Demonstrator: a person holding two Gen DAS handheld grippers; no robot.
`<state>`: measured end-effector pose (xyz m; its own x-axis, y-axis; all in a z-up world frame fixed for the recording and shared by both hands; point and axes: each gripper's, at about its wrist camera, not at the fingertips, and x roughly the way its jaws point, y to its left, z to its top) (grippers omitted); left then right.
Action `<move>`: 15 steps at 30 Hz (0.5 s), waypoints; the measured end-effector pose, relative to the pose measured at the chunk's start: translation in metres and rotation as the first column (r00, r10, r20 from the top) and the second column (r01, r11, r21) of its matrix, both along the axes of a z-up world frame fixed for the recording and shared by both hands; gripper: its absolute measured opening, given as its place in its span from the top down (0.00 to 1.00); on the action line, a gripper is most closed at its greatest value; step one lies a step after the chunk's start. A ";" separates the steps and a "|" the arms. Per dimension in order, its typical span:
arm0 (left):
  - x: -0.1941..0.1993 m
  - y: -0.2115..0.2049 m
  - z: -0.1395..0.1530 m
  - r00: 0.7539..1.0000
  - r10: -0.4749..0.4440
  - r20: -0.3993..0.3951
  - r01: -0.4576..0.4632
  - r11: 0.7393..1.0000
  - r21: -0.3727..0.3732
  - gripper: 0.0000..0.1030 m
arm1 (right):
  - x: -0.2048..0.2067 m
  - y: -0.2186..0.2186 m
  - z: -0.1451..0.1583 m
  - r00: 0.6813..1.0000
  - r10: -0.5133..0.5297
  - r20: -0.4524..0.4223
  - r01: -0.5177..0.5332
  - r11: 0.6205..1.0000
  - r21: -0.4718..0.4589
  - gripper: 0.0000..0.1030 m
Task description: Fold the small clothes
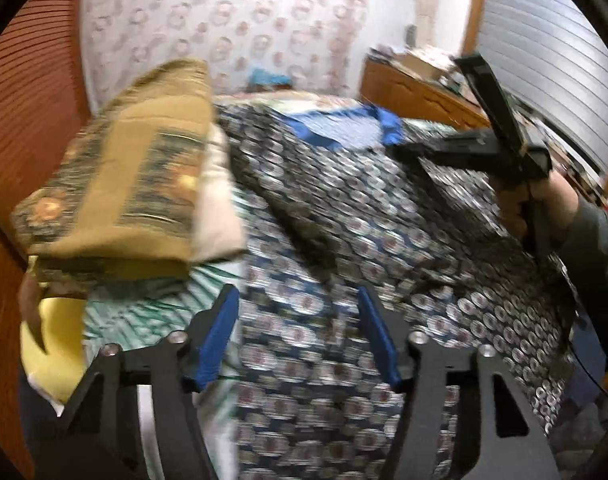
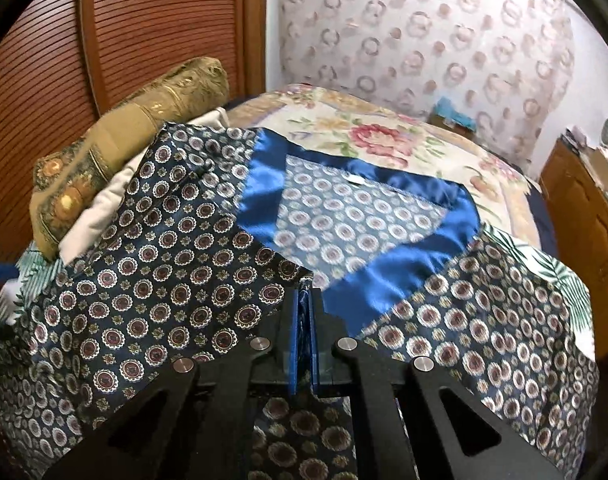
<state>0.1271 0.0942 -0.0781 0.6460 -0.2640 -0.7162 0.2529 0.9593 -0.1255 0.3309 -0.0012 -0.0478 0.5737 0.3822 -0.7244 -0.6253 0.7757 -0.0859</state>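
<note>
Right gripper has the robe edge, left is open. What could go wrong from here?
1. The right gripper is pinched on only a thin edge of the patterned robe; the satin trim looks slippery, so a pull may free it.
2. The robe lies against the stacked cushions; dragging it could topple them.
3. The left gripper is open with blurred fabric beneath; closing now might catch extra layers.

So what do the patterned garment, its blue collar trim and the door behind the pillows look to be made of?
The patterned garment looks like thin woven silk or satin-type fabric: it drapes in soft folds. Its blue collar trim is glossier, with bright sheen streaks, probably satin. The louvered door looks like reddish-brown stained wood with fine horizontal slats.
</note>
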 end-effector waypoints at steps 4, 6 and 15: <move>0.011 -0.018 -0.013 0.998 -0.030 -0.052 0.031 0.999 0.009 0.57 | -0.011 -0.011 0.002 1.000 -0.009 0.000 0.009 1.000 0.007 0.96; 0.018 -0.019 -0.014 0.997 -0.040 -0.071 0.039 0.999 -0.017 0.64 | -0.016 -0.010 0.002 1.000 -0.007 -0.004 0.007 1.000 0.017 0.96; 0.017 -0.001 0.023 1.000 0.008 0.011 -0.008 1.000 -0.017 0.97 | -0.024 -0.019 0.000 0.999 0.035 0.005 -0.035 0.997 0.071 0.96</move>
